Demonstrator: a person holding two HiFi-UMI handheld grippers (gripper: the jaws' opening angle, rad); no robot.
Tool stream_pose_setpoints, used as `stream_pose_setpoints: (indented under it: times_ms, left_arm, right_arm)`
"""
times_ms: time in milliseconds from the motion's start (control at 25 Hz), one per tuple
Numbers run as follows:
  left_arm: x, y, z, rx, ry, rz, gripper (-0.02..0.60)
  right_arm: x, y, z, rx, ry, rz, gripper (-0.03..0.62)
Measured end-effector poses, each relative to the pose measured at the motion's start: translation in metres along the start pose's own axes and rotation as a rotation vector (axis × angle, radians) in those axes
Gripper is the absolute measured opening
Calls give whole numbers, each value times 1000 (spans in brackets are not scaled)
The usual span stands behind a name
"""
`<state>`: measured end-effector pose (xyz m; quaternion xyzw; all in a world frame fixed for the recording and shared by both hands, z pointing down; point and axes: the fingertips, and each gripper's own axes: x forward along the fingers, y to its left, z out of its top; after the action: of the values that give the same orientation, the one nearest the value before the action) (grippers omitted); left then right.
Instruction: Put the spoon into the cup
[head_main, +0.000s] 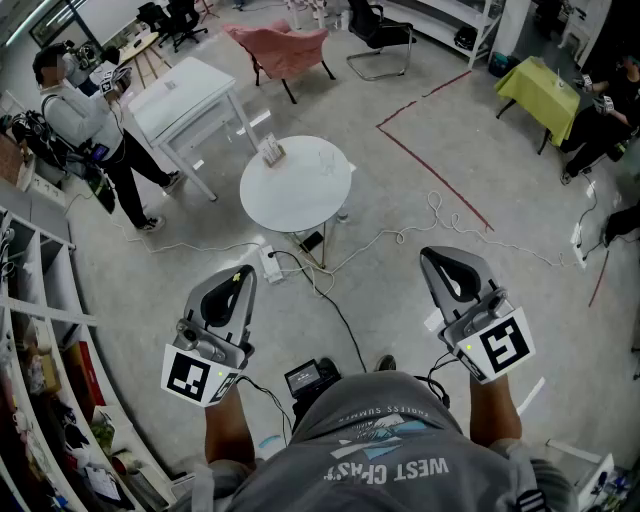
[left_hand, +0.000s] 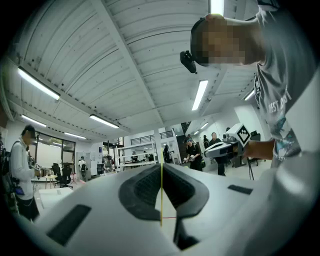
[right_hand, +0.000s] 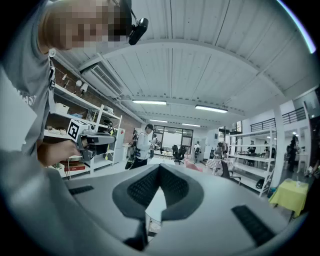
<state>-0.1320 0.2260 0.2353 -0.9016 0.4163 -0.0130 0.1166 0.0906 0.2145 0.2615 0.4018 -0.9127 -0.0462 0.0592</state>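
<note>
Far left, a person (head_main: 75, 110) stands beside a white rectangular table (head_main: 190, 90), next to open shelving (head_main: 35, 300) along the wall.

The left gripper (head_main: 243, 272) is held level over the bare concrete floor (head_main: 400, 180), short of the round white table (head_main: 295, 190). Its jaws are pressed together at the tips, with nothing between them.

The round table stands ahead of both grippers, well apart from them. Near its far left edge sits a small brown-and-white thing (head_main: 272, 152). Toward the far right edge there is a faint clear shape (head_main: 325, 160). Both are too small to say which is the spoon and which the cup.

White cables (head_main: 400, 235) and a power strip (head_main: 270, 265) lie on the floor at the table's foot, and a pink chair (head_main: 285, 45) stands beyond it.

The right gripper (head_main: 440, 255) is also level, on the near right side of the table, tips closed on each other and holding nothing.

A red line (head_main: 430, 170) crosses the floor, and at the far right a seated person (head_main: 600, 125) is next to a yellow-green table (head_main: 540, 90).
</note>
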Motion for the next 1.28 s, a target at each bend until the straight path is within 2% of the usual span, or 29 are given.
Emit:
stream_pose_setpoints:
  times_ms: [680, 1000, 1280]
  left_arm:
    - [-18, 16, -8, -16, -8, -44, 0]
    - [-28, 29, -18, -27, -34, -86, 0]
    - [-26, 25, -22, -55, -59, -113, 2]
  right_arm:
    - [13, 25, 1, 6, 11, -39, 2]
    - [29, 40, -1, 53, -11, -73, 2]
    - [27, 42, 4, 37, -1, -89, 2]
